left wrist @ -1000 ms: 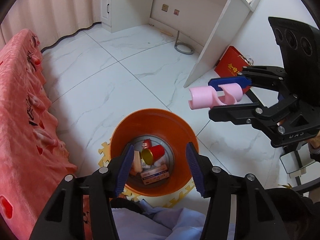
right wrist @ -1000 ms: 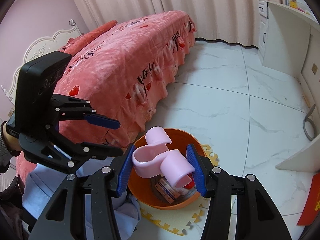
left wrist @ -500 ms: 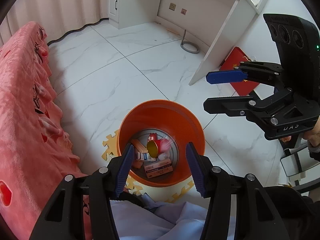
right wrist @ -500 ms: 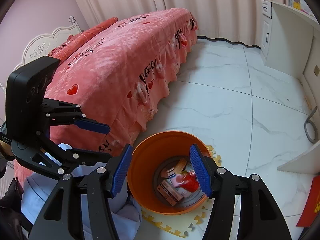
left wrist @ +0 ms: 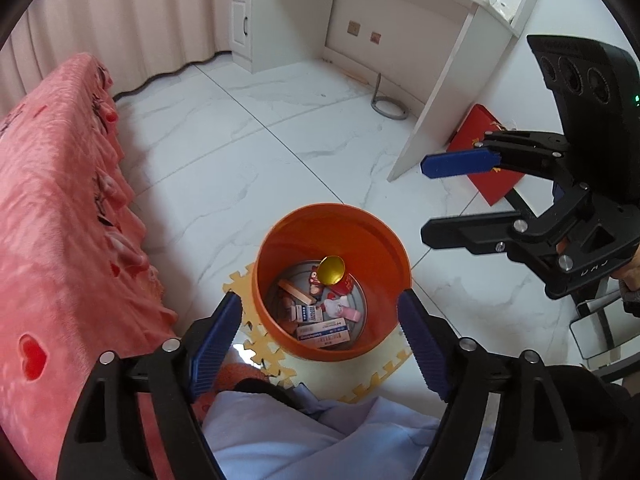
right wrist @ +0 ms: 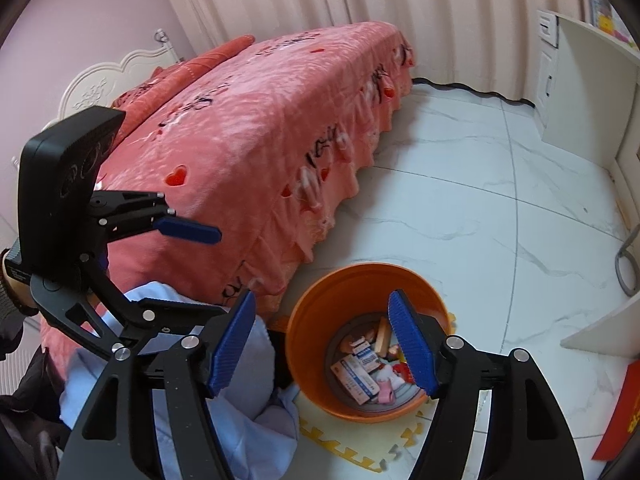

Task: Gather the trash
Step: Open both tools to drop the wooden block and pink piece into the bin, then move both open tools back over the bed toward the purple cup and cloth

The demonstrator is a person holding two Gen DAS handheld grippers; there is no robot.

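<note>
An orange bin stands on the white floor on a yellow foam mat; it also shows in the right wrist view. Inside lie small boxes, a red can with a gold end and a pink plastic piece. My left gripper is open and empty above the bin's near rim. My right gripper is open and empty above the bin; in the left wrist view it hangs to the right of the bin.
A bed with a pink cover runs along the left of the bin. A white desk stands at the back, a red bag beside its leg. Pale blue cloth lies just below the grippers.
One second ago my right gripper held a pink plastic piece over the bin. It opened and the piece dropped into the bin. Both grippers have since drawn back slightly.
</note>
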